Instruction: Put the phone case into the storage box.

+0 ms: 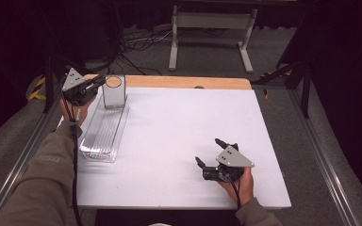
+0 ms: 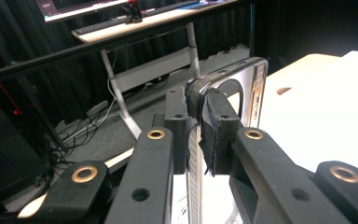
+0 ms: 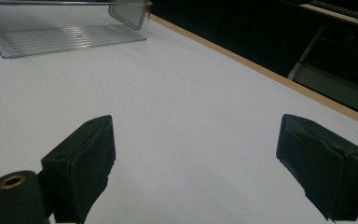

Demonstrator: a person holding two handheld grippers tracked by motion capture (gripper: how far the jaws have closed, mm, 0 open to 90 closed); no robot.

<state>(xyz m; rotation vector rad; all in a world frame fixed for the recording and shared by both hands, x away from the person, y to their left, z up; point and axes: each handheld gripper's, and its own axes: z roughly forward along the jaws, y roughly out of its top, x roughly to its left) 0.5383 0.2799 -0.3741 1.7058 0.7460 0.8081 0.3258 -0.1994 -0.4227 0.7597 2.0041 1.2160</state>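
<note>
The left claw (image 1: pixel 100 85) is seen in the high view at the far left corner of the white tabletop (image 1: pixel 184 136), held in the person's left hand (image 1: pixel 74 112). Its jaws are closed down to a narrow gap and are clamped on the rim of a clear, tall rectangular plastic container with an oval opening in its end wall (image 1: pixel 113 92). In the left gripper view the two black padded fingers (image 2: pixel 219 130) are pressed against opposite faces of the container's thin transparent wall (image 2: pixel 247 88), just below its rounded upper corner; the pads are touching the plastic on both sides.

The gripped container is standing upright at the far end of a long, clear, ribbed plastic tray (image 1: pixel 102 134), which lies lengthwise along the left edge of the tabletop. Whether the container's base rests on the tray floor or is lifted slightly off it cannot be told.

The right claw (image 1: pixel 210 151) is seen in the high view near the front right part of the tabletop, held in the person's right hand (image 1: pixel 243 182), well apart from the tray. Its jaws are spread wide. In the right gripper view the two black pads (image 3: pixel 91 161) stand far apart over the bare white surface, with nothing between them and nothing touched. The tray (image 3: pixel 70 35) and the lower corner of the container (image 3: pixel 129 13) are visible beyond them. A strip of light wooden edging (image 1: pixel 184 82) is observed along the far side of the tabletop.
</note>
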